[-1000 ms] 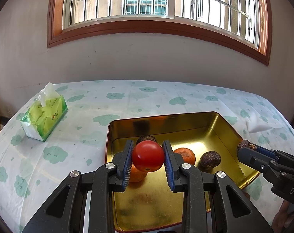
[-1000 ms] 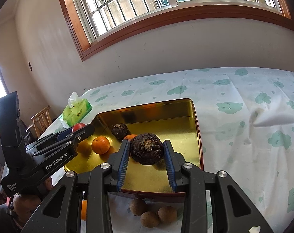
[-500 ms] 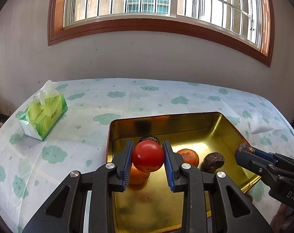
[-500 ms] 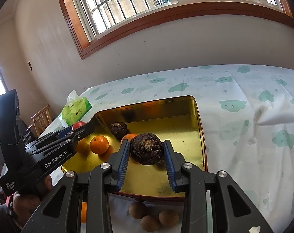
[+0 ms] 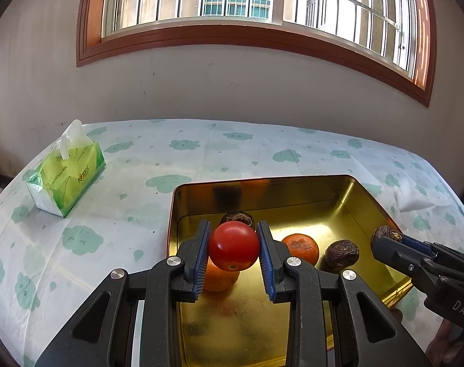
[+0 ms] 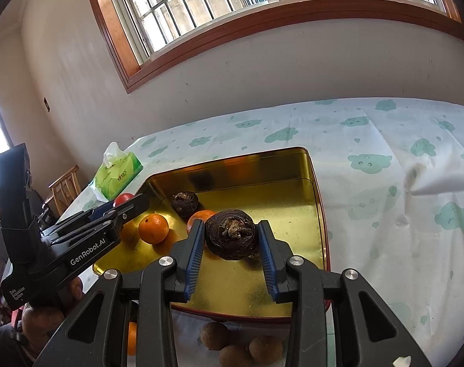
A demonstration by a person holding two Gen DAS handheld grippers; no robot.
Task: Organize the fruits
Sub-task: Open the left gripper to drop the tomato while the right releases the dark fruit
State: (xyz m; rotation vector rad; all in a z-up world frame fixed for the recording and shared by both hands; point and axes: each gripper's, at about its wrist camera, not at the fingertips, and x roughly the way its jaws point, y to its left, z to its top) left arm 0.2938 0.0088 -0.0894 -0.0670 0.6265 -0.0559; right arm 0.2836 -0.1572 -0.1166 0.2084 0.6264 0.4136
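Gold tray (image 5: 348,192) on cloud-print tablecloth (image 5: 140,214) holds two oranges (image 6: 153,228), two dark wrinkled fruits (image 6: 185,203).

Left gripper (image 5: 233,252) clamps red tomato (image 5: 233,245) above tray's near-left part; "GenRobot.AI" on its body.

Right gripper (image 6: 231,243) clamps third dark wrinkled fruit (image 6: 232,234), stem end up, over tray.

Three brown round fruits (image 6: 215,335) on cloth at tray's 6 o'clock.

Green tissue pack (image 5: 67,177) at 10 o'clock.

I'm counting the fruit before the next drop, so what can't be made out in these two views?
- Orange, left wrist view: mostly hidden behind the tomato and left gripper.
- Brown fruits in front of the tray, right wrist view: cut off by the bottom edge and right gripper; count unclear.
- Tissue pack print: too small.
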